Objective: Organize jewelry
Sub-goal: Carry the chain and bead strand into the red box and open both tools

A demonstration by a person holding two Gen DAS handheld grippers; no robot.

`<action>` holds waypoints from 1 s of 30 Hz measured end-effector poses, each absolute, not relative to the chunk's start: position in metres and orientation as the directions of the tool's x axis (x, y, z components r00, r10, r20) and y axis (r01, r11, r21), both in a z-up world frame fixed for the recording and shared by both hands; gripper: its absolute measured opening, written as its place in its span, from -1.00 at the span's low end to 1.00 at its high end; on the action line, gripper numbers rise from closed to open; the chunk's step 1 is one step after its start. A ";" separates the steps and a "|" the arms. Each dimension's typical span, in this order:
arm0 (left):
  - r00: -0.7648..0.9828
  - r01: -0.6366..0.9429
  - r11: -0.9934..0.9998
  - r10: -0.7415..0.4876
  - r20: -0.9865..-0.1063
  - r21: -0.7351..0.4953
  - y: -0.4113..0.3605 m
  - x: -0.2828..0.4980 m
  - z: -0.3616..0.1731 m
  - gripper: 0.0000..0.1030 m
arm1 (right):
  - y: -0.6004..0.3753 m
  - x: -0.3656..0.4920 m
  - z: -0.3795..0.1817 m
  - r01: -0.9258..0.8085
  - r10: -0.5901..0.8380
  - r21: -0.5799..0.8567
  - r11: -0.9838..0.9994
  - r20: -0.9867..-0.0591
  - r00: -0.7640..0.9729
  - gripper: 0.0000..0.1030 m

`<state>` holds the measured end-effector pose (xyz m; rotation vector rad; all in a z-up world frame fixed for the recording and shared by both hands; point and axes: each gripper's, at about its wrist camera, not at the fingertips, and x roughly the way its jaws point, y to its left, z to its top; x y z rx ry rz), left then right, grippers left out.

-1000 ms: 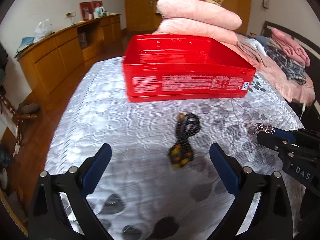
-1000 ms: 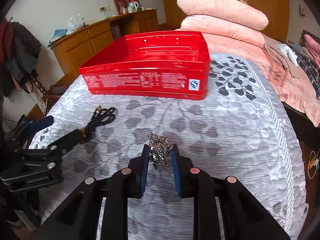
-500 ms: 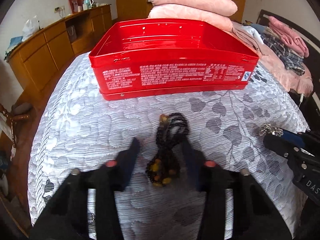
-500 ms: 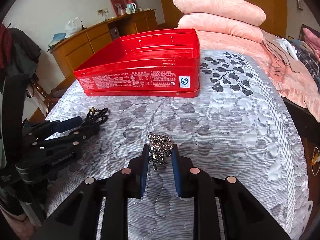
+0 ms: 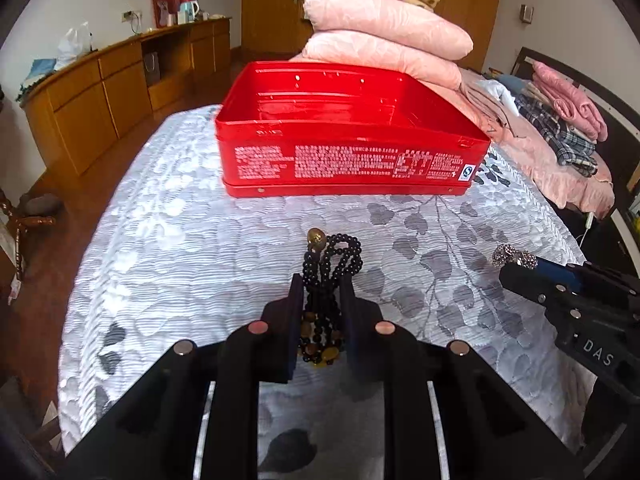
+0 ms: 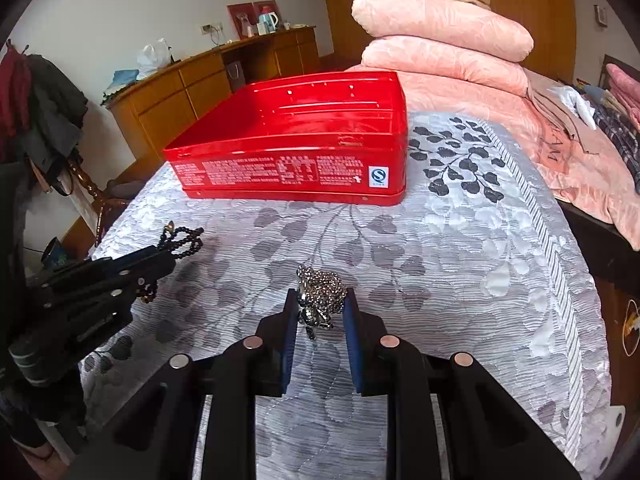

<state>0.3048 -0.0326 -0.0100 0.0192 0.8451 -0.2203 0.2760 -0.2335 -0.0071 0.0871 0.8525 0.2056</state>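
Observation:
A black bead necklace (image 5: 332,268) with amber beads lies between the fingers of my left gripper (image 5: 320,292), which is shut on it just above the grey leaf-patterned bedspread (image 5: 180,248). My right gripper (image 6: 322,300) is shut on a bunched silver chain (image 6: 322,290). An open, empty red tin box (image 5: 348,140) stands on the bedspread beyond both grippers; it also shows in the right wrist view (image 6: 304,148). In the left wrist view the right gripper (image 5: 516,258) shows at the right with the silver chain (image 5: 514,256). In the right wrist view the left gripper (image 6: 160,256) shows at the left with the black beads (image 6: 184,240).
Folded pink quilts (image 5: 384,40) are stacked behind the box. A bed with pink covers and clothes (image 5: 560,128) is at the right. A wooden sideboard (image 5: 100,92) runs along the left wall. The bedspread drops off at its left and right edges.
My left gripper moved forward over the black bead necklace and closed from wide open onto it. My right gripper stayed shut on the silver chain and barely moved.

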 end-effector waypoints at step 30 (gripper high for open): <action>0.721 0.218 0.974 -0.205 -0.662 -0.065 -0.036 0.304 0.045 -0.67 | -0.219 0.293 0.046 -0.190 0.169 0.044 0.981 -0.680 0.713 -0.57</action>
